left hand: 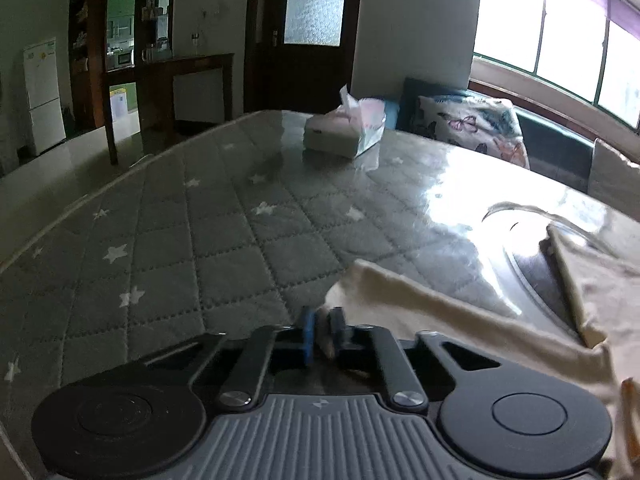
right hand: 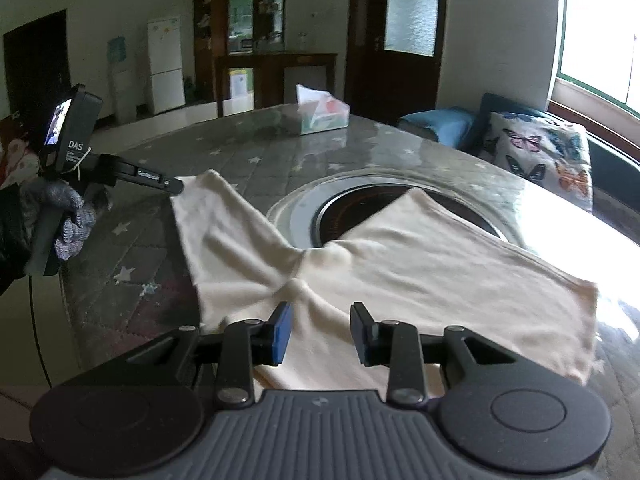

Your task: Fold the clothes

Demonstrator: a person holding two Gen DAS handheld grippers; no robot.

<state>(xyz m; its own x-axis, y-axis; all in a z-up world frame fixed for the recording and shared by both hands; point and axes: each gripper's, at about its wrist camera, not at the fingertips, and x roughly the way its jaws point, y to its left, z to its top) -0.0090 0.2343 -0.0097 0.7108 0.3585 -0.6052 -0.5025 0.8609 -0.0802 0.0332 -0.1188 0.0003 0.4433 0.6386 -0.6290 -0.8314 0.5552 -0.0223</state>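
right wrist view: cream cloth half lifted by one corner

the left gripper (left hand: 322,330) pinches a corner of the cream cloth (right hand: 400,256), which lies spread on the quilted tabletop (left hand: 180,240). the right gripper (right hand: 322,332) hovers spread over the near edge. best to grip that edge, then carry both corners across evenly, keeping the fabric taut.

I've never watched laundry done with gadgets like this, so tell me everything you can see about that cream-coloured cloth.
The cream cloth is a soft, plain, knit-looking garment, lying creased on the quilted star-patterned table cover and partly over a round inset in the table. The left tongs are shut on one corner and hold it stretched; the right tongs are open just above its near edge.
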